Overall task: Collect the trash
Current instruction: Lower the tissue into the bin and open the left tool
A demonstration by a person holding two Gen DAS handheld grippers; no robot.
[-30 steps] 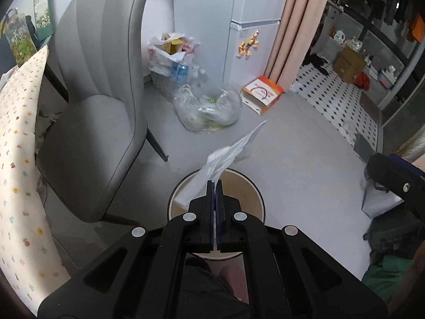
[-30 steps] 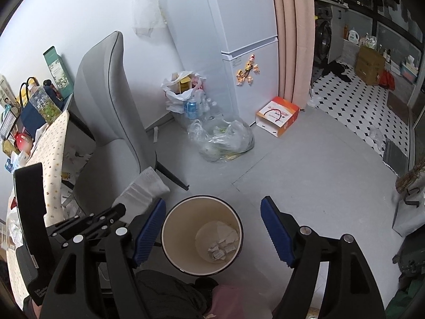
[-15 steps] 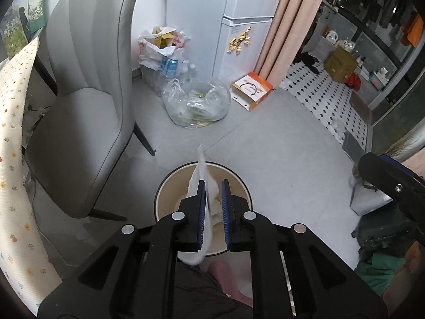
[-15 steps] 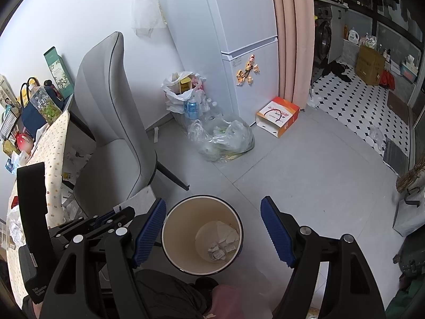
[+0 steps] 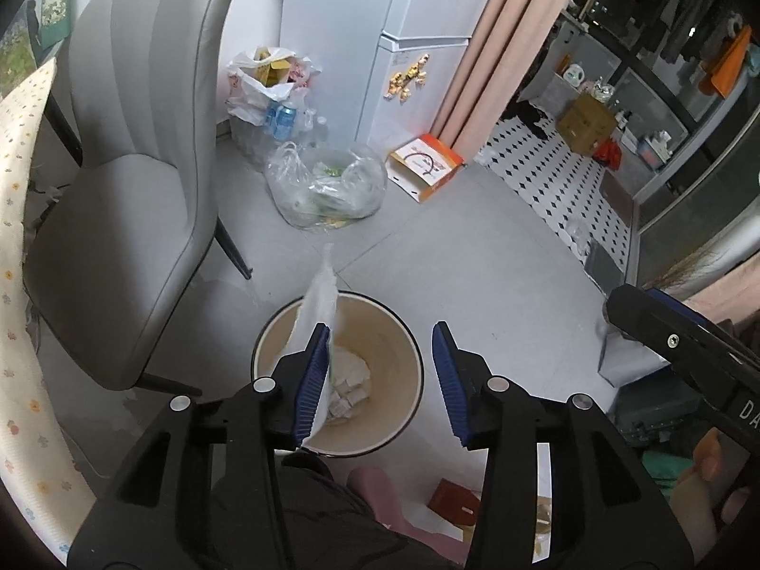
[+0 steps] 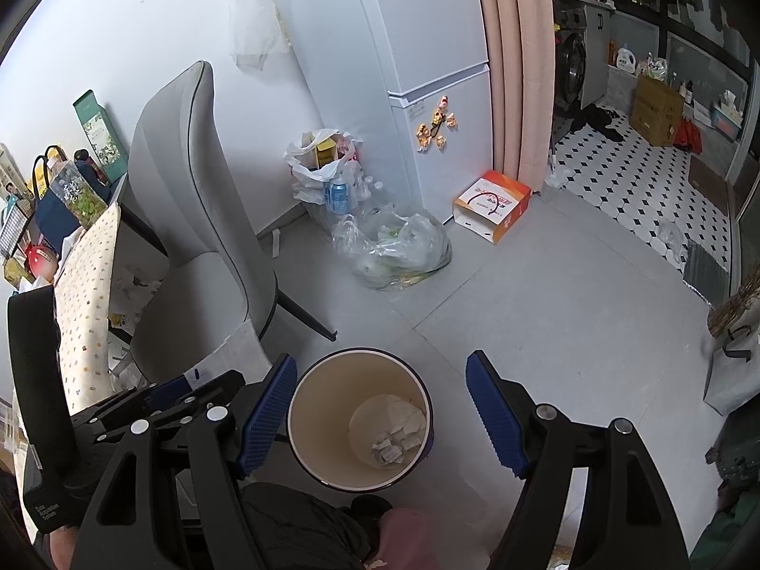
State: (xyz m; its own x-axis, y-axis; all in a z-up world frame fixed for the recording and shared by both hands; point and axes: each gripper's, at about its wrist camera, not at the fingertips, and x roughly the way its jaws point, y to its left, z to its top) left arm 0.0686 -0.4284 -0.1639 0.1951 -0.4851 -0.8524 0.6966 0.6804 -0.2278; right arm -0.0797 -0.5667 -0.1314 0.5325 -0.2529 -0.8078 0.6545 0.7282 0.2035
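Observation:
A round cream trash bin (image 5: 408, 356) stands on the grey floor, with crumpled paper scraps (image 5: 349, 382) at its bottom. My left gripper (image 5: 380, 380) is open right above the bin. A white plastic wrapper (image 5: 320, 304) still clings to its left finger pad and stands up over the bin's rim. In the right wrist view the same bin (image 6: 304, 408) sits between my right gripper's (image 6: 380, 413) open, empty fingers, with scraps (image 6: 392, 432) inside. The left gripper's body (image 6: 156, 408) shows at the lower left there.
A grey upholstered chair (image 5: 118, 180) stands left of the bin, next to a floral tablecloth (image 5: 19, 285). A clear plastic bag of waste (image 5: 327, 185), a white bag with bottles (image 5: 266, 95), an orange box (image 5: 425, 166) and a white fridge (image 6: 413, 80) lie beyond.
My left gripper has opened from shut over the bin. The white wrapper has swung upright and now only rests against the left pad. The right gripper has stayed still.

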